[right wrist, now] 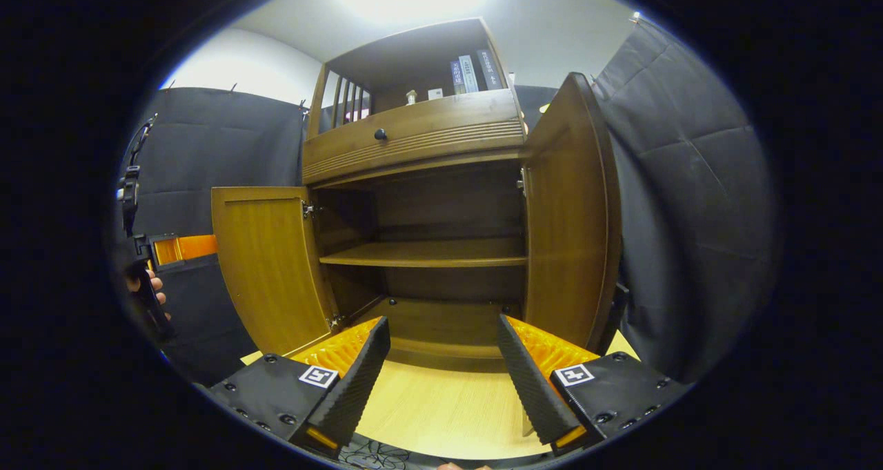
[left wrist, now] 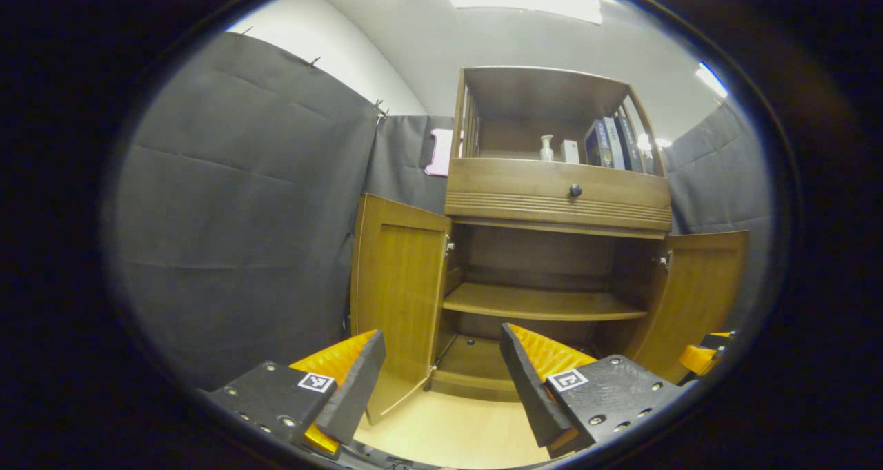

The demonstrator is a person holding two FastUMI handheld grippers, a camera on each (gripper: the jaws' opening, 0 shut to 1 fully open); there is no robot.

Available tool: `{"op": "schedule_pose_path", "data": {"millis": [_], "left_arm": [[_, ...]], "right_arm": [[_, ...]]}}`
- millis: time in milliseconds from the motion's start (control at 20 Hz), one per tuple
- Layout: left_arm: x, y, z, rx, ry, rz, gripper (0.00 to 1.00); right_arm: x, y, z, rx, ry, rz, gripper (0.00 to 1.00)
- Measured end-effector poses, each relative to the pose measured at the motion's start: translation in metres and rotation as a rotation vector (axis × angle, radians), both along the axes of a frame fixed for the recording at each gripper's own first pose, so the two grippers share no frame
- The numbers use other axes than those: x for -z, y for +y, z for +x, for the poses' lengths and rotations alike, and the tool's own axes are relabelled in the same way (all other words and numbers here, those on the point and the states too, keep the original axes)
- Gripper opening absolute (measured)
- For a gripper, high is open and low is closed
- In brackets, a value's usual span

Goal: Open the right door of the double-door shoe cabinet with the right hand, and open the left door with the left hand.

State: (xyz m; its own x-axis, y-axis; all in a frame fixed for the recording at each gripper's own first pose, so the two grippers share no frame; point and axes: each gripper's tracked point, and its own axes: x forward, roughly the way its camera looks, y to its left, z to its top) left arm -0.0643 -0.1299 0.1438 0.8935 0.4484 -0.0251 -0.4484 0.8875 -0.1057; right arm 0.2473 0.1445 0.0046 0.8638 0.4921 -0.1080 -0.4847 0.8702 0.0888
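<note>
Judging from how the shoe cabinet (left wrist: 552, 263) stands, I think both steps are done: the left door (left wrist: 400, 297) and the right door (right wrist: 569, 214) both swing wide from its front edges. My left hand-held gripper (left wrist: 441, 380) and right hand-held gripper (right wrist: 441, 370) hang apart, holding nothing; next I only withdraw. The bottom shelf (right wrist: 441, 321) is partly hidden behind my fingers.
</note>
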Motion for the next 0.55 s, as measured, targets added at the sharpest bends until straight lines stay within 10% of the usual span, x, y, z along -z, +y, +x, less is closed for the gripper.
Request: {"op": "schedule_pose_path", "data": {"millis": [550], "left_arm": [[0.052, -0.052, 0.060, 0.375, 0.104, 0.079, 0.96]], "right_arm": [[0.007, -0.012, -0.002, 0.145, 0.040, -0.056, 0.93]]}}
